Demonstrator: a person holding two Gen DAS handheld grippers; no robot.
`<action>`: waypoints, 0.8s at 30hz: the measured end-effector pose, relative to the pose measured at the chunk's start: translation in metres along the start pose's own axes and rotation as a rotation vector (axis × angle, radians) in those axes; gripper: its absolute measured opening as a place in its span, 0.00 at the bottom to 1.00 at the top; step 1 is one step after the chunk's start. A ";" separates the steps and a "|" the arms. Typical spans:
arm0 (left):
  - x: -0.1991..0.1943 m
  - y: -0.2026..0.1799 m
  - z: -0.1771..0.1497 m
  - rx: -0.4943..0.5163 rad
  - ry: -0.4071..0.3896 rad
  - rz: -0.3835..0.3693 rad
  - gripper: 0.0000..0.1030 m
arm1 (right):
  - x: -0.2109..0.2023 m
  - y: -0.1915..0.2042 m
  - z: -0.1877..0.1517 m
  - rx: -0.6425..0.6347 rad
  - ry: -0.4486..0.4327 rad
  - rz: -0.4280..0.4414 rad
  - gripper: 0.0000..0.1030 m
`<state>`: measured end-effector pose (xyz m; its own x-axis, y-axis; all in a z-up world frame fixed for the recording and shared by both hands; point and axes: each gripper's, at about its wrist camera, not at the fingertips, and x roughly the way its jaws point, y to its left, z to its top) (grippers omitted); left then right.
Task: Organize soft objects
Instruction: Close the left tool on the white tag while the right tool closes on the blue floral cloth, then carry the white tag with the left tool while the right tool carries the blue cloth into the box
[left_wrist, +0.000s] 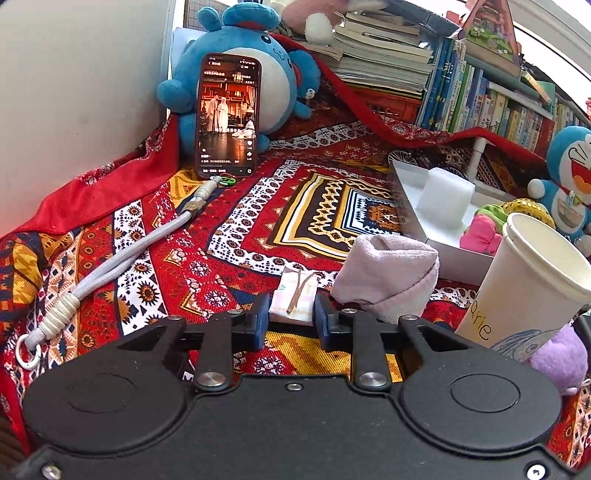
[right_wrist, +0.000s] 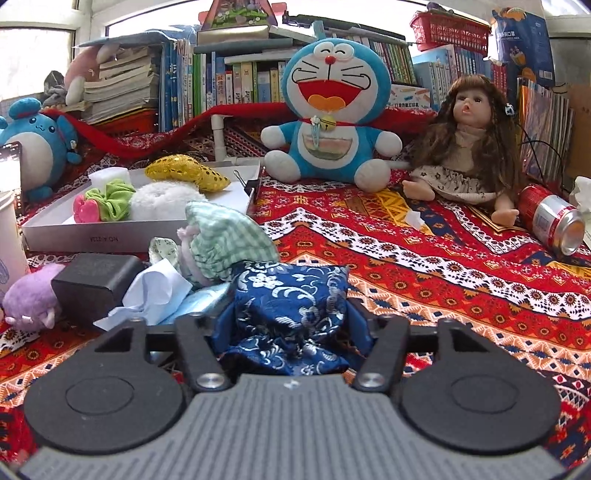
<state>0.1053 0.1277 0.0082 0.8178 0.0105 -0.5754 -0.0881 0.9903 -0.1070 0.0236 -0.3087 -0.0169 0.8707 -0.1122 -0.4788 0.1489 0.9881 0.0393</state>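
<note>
Left gripper (left_wrist: 290, 317) clamped on a small checked pouch (left_wrist: 293, 299) lying on the patterned cloth (left_wrist: 229, 236). Just right of it, a rolled pink towel (left_wrist: 388, 273), then a paper cup (left_wrist: 528, 280). Beyond, a tray (left_wrist: 417, 221) holding a foam block (left_wrist: 445, 199).

Right gripper (right_wrist: 288, 321) closed around a blue brocade pouch (right_wrist: 291, 310), pads hidden by its folds. Ahead to the left, a gingham toy (right_wrist: 225, 240), tissues (right_wrist: 155, 291), a black box (right_wrist: 96, 284). Farther back, the tray (right_wrist: 110, 236) with scrunchie (right_wrist: 118, 199) and gold cushion (right_wrist: 184, 171).

A small white checked cloth pouch (left_wrist: 293, 297) is clamped by the left gripper (left_wrist: 290, 317) on the red patterned blanket (left_wrist: 229, 236), near a rolled pink towel (left_wrist: 388, 273).
</note>
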 end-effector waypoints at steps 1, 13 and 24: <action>0.000 0.000 0.000 0.000 -0.001 0.003 0.23 | -0.001 -0.001 0.000 0.008 -0.003 0.003 0.57; -0.012 0.005 0.019 -0.017 -0.047 0.028 0.23 | -0.020 -0.012 0.020 0.013 -0.089 -0.086 0.55; -0.028 -0.025 0.074 0.065 -0.088 -0.118 0.23 | -0.013 -0.010 0.068 0.021 -0.092 -0.036 0.55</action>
<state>0.1269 0.1132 0.0871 0.8673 -0.0969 -0.4882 0.0461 0.9923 -0.1151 0.0429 -0.3240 0.0485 0.9039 -0.1578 -0.3976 0.1899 0.9809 0.0424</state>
